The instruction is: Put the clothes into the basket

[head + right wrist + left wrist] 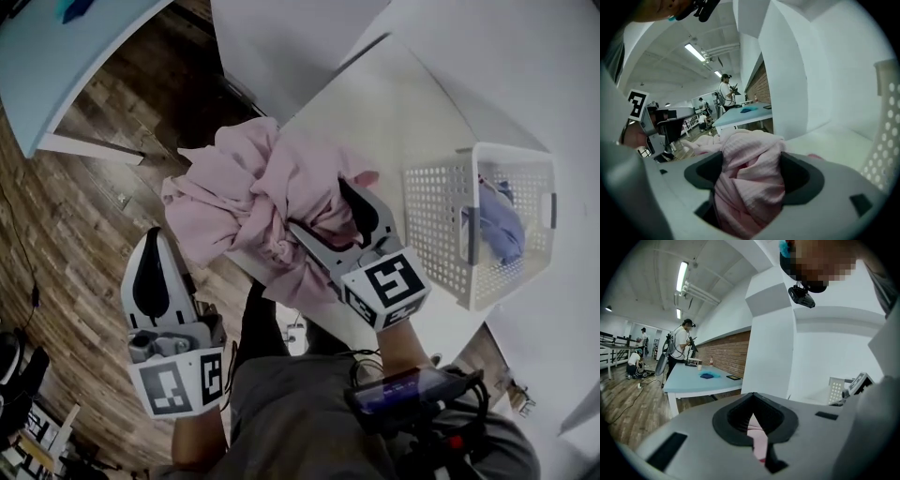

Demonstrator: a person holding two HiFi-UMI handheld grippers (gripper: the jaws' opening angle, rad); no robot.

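No readable text, labels or numbers

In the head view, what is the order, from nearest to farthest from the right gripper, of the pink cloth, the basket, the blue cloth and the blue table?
1. Pink cloth: between the right gripper's tongs.
2. Basket: to its right.
3. Blue cloth: inside the basket.
4. Blue table: top left, across the floor.
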